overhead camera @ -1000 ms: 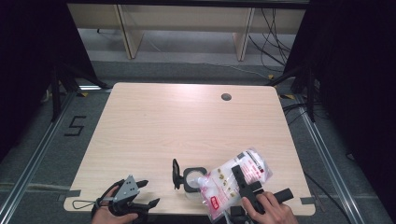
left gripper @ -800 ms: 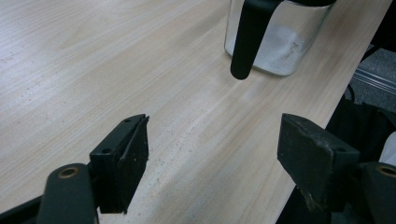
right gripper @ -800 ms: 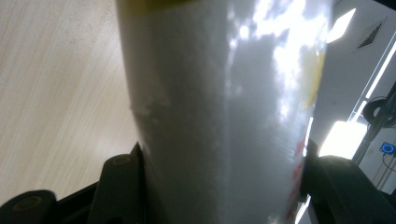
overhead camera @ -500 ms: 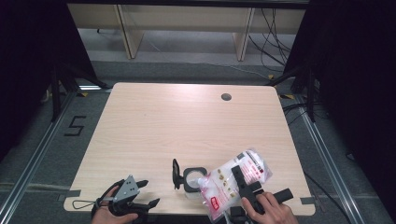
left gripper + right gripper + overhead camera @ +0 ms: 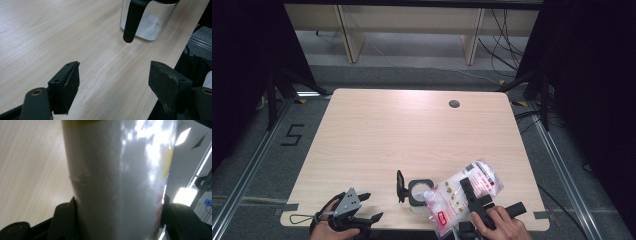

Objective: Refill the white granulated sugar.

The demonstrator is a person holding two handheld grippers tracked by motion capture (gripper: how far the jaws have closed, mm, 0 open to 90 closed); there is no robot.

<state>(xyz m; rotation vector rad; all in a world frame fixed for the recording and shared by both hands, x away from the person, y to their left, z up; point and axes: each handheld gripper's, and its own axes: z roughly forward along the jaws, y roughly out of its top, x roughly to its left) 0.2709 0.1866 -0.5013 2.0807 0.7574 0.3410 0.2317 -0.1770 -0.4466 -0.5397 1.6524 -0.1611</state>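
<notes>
A clear glass jar with a black rim stands near the table's front edge, its black lid swung upright on its left. Some white powder lies in the jar, and a black handle hangs in front of it. My right gripper is shut on a plastic bag of white powder, tilted with its lower corner at the jar's mouth. The bag sits pinched between the right gripper jaws. My left gripper rests open at the front left, left of the jar, with nothing between its jaws.
The wooden table has a round cable hole at the back right. Beyond it stand shelf legs and loose cables on the floor. A "5" mark is taped on the floor to the left.
</notes>
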